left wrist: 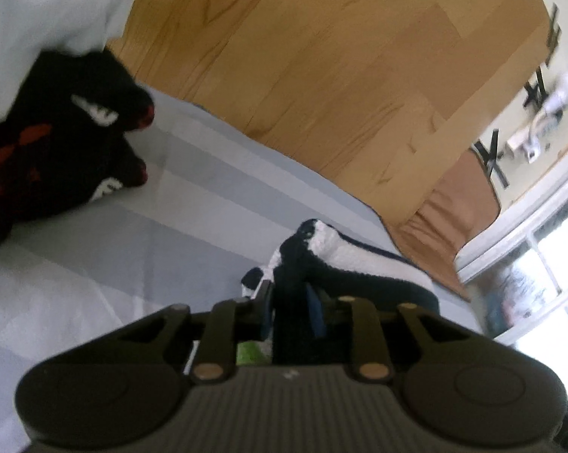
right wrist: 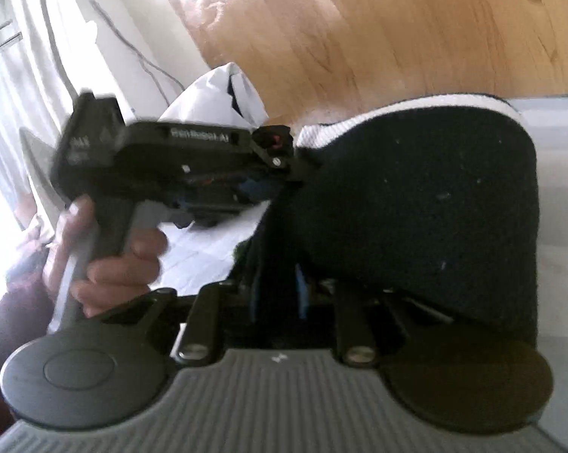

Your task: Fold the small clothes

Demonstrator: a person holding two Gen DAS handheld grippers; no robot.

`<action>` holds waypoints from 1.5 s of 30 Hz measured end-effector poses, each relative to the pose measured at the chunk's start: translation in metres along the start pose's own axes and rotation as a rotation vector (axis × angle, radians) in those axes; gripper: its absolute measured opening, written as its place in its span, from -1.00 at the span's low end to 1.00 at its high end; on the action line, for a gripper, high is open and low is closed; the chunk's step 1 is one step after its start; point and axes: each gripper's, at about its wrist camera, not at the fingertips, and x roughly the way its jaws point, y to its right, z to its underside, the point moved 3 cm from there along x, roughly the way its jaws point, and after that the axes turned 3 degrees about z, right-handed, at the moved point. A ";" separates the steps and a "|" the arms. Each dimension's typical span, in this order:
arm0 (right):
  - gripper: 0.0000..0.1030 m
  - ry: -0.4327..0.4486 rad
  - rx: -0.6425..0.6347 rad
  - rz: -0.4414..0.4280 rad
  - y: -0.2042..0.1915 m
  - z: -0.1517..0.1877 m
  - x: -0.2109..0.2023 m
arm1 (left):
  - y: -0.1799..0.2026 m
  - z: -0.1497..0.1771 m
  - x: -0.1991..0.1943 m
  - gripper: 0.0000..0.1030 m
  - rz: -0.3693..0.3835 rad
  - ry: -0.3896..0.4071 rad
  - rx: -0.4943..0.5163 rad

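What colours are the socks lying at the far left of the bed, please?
Black socks with red patches and white lettering, clearest in the left wrist view.

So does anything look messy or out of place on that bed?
Only the black socks with red patches, heaped unfolded by the white pillow. The black-and-white sock is pinched in both claws, not astray.

Each hand-held gripper is matte black: two round discs flank a ribbed grey housing, with black linkage bars pinned by brass-coloured screws and blue pads on the fingers. The left hand-held gripper (right wrist: pixel 284 158) carries faint white lettering and a grey trigger. The hand (right wrist: pixel 106 260) has a maroon sleeve (right wrist: pixel 4 324).
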 end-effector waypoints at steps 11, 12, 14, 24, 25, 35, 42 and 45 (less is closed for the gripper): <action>0.61 0.273 0.158 0.085 0.053 0.008 -0.104 | 0.019 0.013 -0.054 0.99 -0.029 0.094 0.124; 0.62 0.264 0.187 0.109 0.063 0.010 -0.106 | 0.017 0.015 -0.050 0.99 -0.004 0.067 0.110; 0.62 0.221 0.272 0.131 0.084 0.014 -0.103 | 0.012 0.019 -0.039 0.99 0.025 0.018 0.061; 0.63 0.070 0.258 0.059 0.088 0.007 -0.043 | -0.008 0.044 0.003 0.99 0.187 -0.114 -0.092; 0.66 0.068 0.234 0.048 0.087 0.005 -0.038 | -0.007 0.046 0.002 0.99 0.188 -0.105 -0.067; -0.01 0.122 0.058 0.122 0.063 -0.007 -0.027 | 0.012 0.039 0.014 0.36 0.117 -0.097 -0.049; -0.07 0.306 -0.026 0.237 0.103 -0.051 -0.078 | 0.111 0.000 0.084 0.35 0.203 -0.141 0.102; -0.06 0.359 -0.035 0.309 0.145 -0.078 -0.104 | 0.155 -0.017 0.135 0.36 0.245 -0.155 0.153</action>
